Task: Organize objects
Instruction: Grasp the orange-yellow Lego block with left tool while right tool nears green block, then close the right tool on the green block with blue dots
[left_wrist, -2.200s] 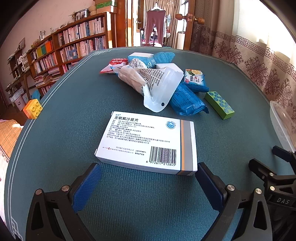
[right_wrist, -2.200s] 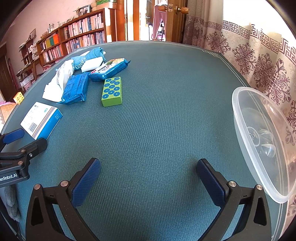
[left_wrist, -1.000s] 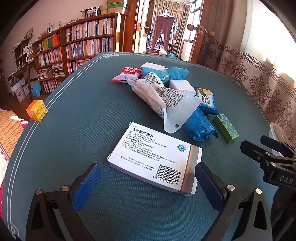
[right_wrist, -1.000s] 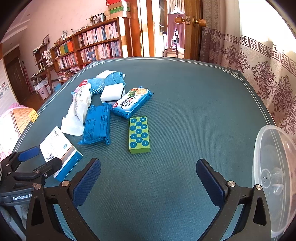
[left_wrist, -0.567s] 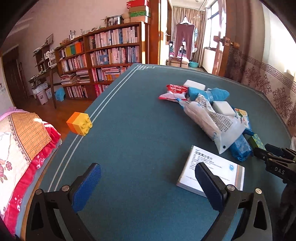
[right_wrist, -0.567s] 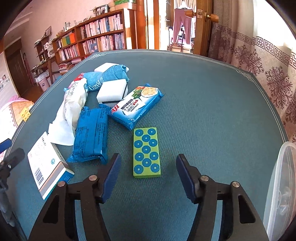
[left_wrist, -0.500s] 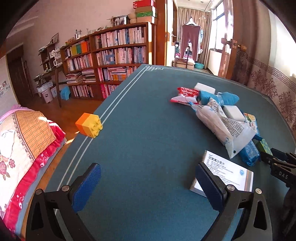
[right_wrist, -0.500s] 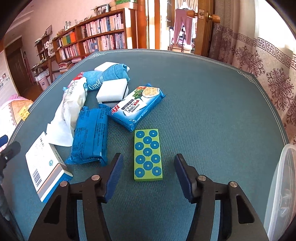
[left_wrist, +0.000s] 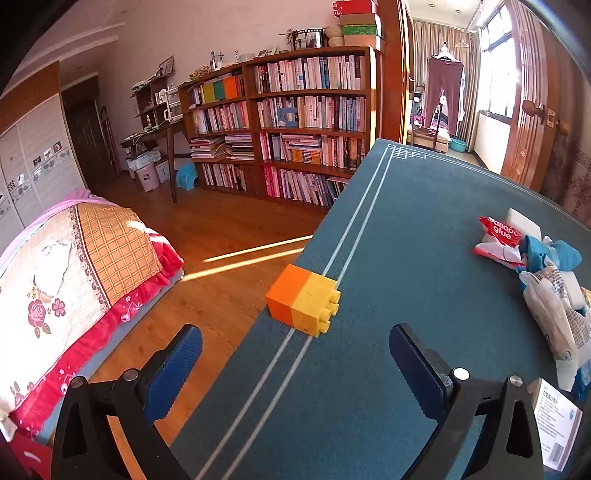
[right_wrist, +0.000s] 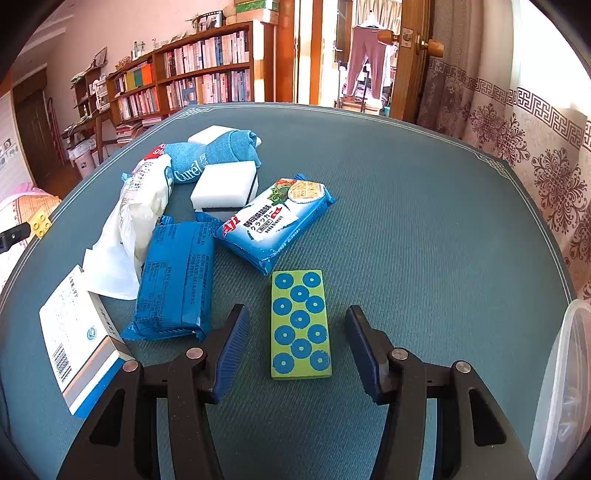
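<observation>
Now your left gripper (left_wrist: 295, 363) faces the toy block (left_wrist: 303, 304) sitting right at the left edge of the surface (left_wrist: 406, 258), jaws spread wide and not yet around it; that perch by the drop to the floor probably explains the cautious lineup. Further right lie the white box (right_wrist: 79, 339), a blue packet (right_wrist: 173, 277) and a cracker pack (right_wrist: 275, 221), crowded together. Your right gripper (right_wrist: 297, 350) straddles the green spotted block (right_wrist: 299, 325), jaws partly spread, not touching. The blue packet lies just beside the left jaw. The clear tub (right_wrist: 561, 387) waits at the far right.
</observation>
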